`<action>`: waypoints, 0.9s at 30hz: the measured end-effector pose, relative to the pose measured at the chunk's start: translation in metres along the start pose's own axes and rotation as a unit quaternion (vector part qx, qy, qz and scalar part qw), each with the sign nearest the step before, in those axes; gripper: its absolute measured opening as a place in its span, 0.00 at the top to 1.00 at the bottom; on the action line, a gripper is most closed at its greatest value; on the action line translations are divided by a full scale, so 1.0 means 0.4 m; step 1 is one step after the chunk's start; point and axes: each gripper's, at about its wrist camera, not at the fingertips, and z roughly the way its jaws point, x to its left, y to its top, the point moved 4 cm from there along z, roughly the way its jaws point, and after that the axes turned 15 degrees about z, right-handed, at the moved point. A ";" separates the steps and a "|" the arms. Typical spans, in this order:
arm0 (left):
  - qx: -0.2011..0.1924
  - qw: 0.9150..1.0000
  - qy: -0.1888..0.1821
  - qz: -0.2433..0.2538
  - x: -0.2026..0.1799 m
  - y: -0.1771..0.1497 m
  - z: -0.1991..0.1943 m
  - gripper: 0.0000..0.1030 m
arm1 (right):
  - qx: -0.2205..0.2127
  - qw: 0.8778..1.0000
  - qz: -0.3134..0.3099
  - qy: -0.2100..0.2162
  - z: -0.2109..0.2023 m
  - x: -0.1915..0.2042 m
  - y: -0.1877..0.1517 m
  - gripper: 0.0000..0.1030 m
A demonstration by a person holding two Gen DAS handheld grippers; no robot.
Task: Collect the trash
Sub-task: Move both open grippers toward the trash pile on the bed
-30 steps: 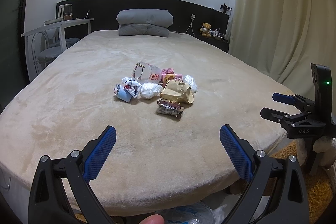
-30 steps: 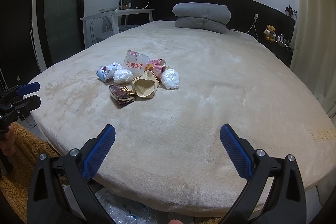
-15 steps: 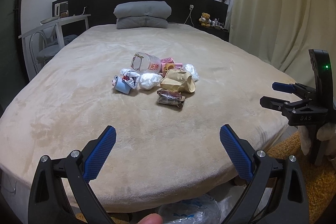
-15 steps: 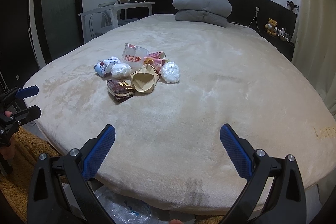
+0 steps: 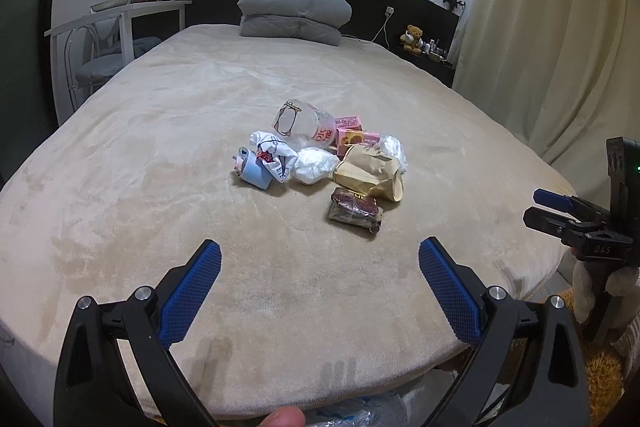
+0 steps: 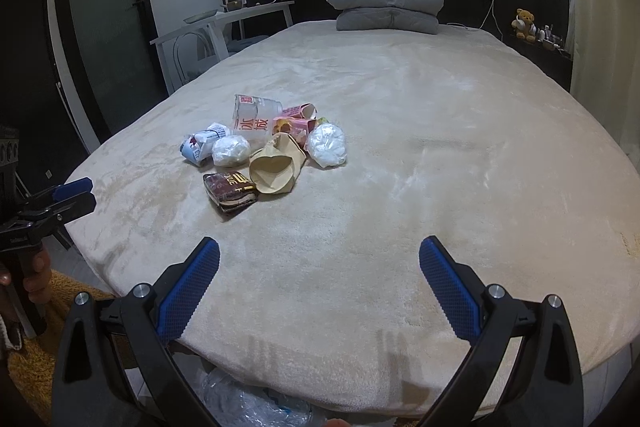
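Observation:
A pile of trash lies mid-bed: a brown paper bag (image 5: 370, 173) (image 6: 276, 167), a dark snack wrapper (image 5: 354, 211) (image 6: 231, 191), a clear plastic cup (image 5: 306, 125) (image 6: 254, 121), white crumpled balls (image 5: 314, 165) (image 6: 327, 145), a blue-white wrapper (image 5: 260, 165) (image 6: 200, 143) and pink boxes (image 5: 352, 135). My left gripper (image 5: 320, 283) is open and empty above the bed's near edge. My right gripper (image 6: 320, 281) is open and empty, likewise short of the pile.
The beige bed (image 5: 160, 147) fills both views. A grey folded duvet (image 5: 294, 13) lies at the headboard. A white desk and chair (image 5: 116, 39) stand left, curtains (image 5: 540, 27) right. A clear plastic bag (image 6: 248, 403) lies on the floor below the bed edge.
Both grippers have moved forward and a little up over the bed edge, so the trash pile sits nearer. Both stay open.

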 end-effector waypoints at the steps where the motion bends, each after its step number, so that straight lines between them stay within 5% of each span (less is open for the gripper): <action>1: 0.001 1.000 -0.004 0.000 0.005 0.008 0.010 0.06 | 0.002 1.000 0.003 0.003 0.006 0.000 0.008 0.04; 24: 0.038 0.997 -0.054 -0.047 0.190 0.099 0.270 0.07 | 0.073 0.997 -0.002 0.035 0.318 -0.015 0.204 0.08; 27: 0.043 0.992 -0.078 -0.091 0.234 0.091 0.298 0.20 | 0.087 0.995 0.015 0.042 0.355 -0.030 0.222 0.12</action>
